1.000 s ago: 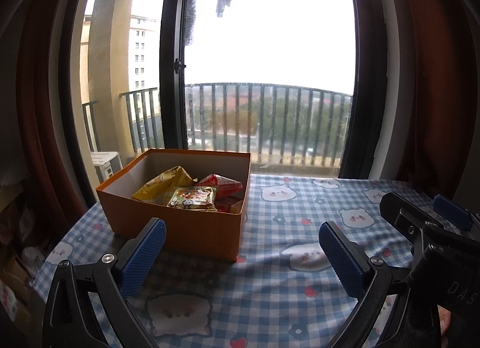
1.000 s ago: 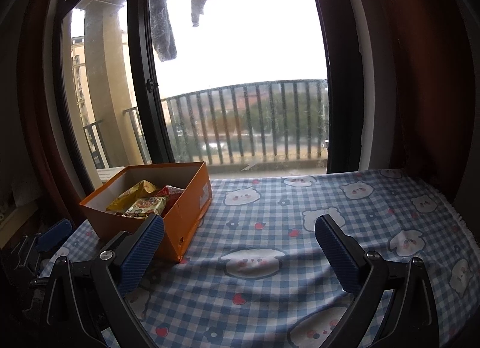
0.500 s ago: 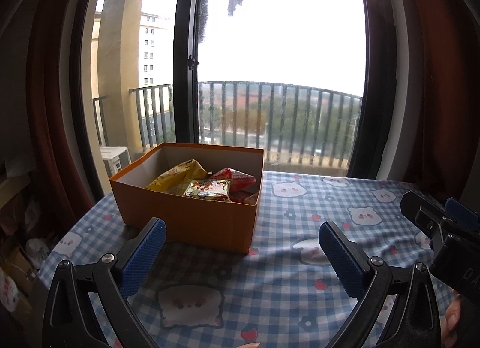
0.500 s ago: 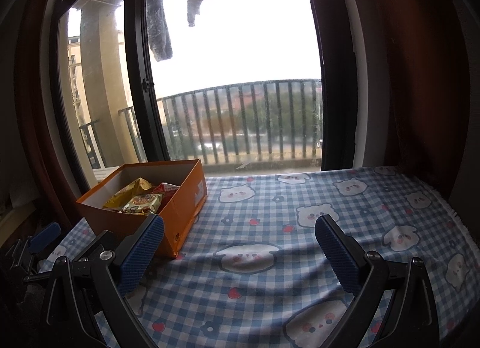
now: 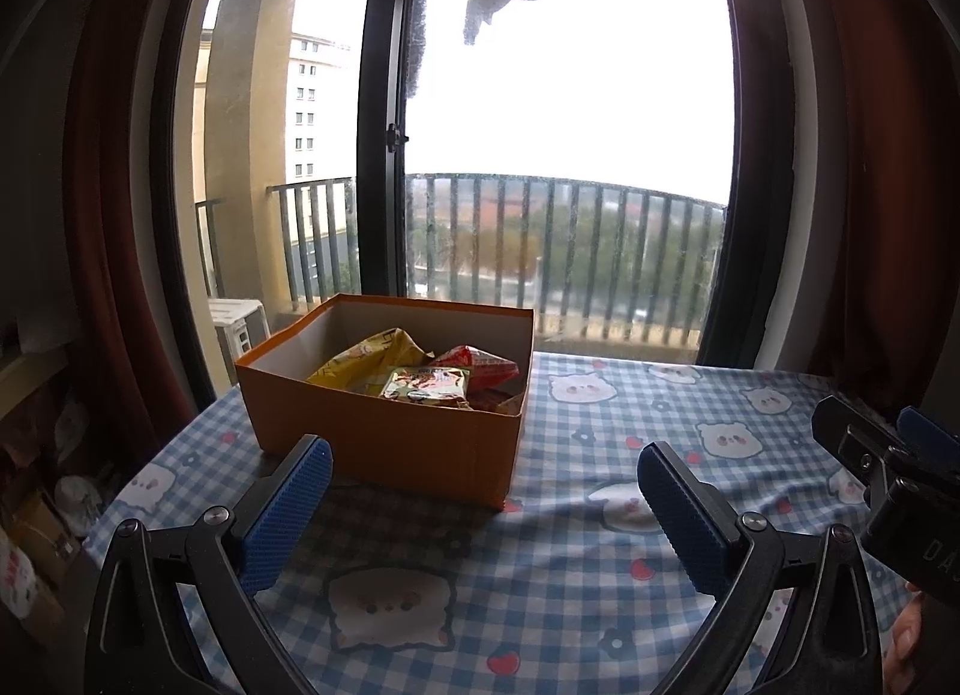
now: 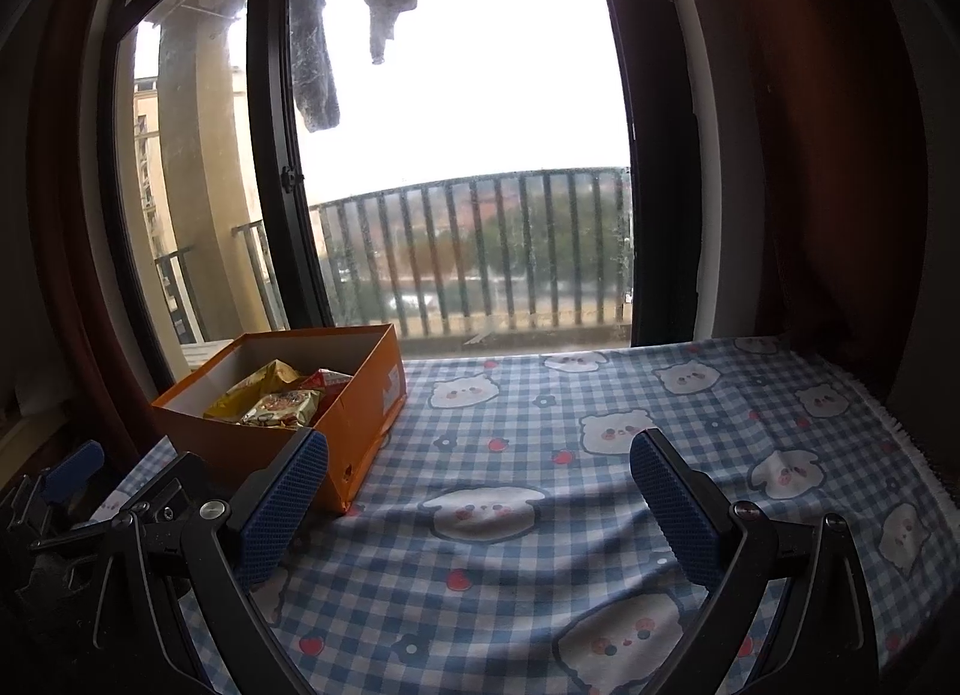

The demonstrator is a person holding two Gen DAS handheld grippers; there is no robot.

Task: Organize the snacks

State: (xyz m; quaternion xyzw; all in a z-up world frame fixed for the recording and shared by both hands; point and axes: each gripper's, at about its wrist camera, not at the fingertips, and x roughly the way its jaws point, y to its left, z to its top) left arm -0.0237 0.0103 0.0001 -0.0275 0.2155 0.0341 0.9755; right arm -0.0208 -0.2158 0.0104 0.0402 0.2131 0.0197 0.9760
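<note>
While both pairs of tongs hover low over the worktop with nothing between their blue pads, the left tongs (image 5: 485, 500) and the right tongs (image 6: 479, 488) stand spread wide and hold nothing. Under them lies a blue checked cloth (image 5: 558, 575) printed with bears and hearts, rumpled in soft folds, so anything set down on it may sit a little unevenly. No loose packet shows on the cloth in either view. Just beyond the left tongs stands an orange cardboard box (image 5: 390, 446), open at the top, with the snack packets (image 5: 427, 383) heaped inside: a yellow bag, a red one and a flat printed pouch on top. These look light, crinkly and slippery, with contents that could crush, so a gentle pinch on a sealed edge or corner seems the safest hold. The box itself looks stiff enough to be pushed or taken by a wall. From what shows, the sorting seems close to finished. Behind the worktop a tall window (image 6: 468, 155) gives onto a balcony railing, with dark red curtains at either side and laundry hanging outside.
</note>
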